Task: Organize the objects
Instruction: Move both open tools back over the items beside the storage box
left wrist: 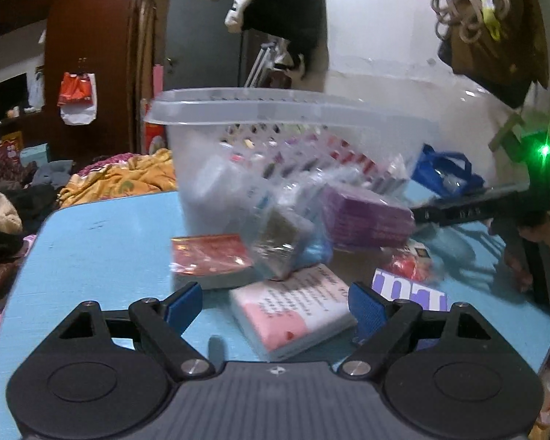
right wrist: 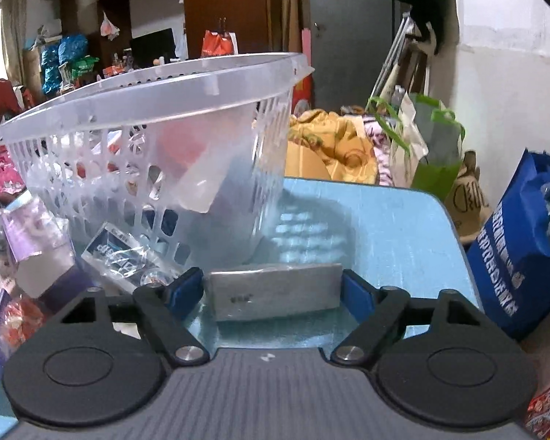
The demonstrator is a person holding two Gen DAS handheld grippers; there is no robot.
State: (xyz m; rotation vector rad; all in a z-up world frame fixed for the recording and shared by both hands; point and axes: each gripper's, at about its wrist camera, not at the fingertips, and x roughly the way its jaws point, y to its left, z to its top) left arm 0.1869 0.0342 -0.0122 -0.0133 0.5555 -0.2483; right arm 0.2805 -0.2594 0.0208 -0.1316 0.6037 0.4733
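A clear plastic basket [left wrist: 275, 110] stands tilted on the blue table [left wrist: 91, 242], with packets spilling from it: a red packet [left wrist: 209, 253], a clear bag [left wrist: 282, 242], a purple pack [left wrist: 366, 216] and a pink-and-white pack [left wrist: 293, 311]. My left gripper [left wrist: 277, 308] is open, its jaws either side of the pink-and-white pack. In the right wrist view the basket [right wrist: 146, 117] holds a clear container. My right gripper [right wrist: 271, 291] has its jaws at both ends of a flat silver box [right wrist: 275, 289] lying on the table [right wrist: 385, 227]; contact is unclear.
A purple box [left wrist: 410, 289] and a red wrapper [left wrist: 410, 264] lie at the table's right. A blue bag [right wrist: 524, 242] and a green-and-white bag [right wrist: 425, 146] stand beside the table. Clothes and bedding [left wrist: 128, 176] lie beyond its far edge. A black stand [left wrist: 476, 205] reaches over the right side.
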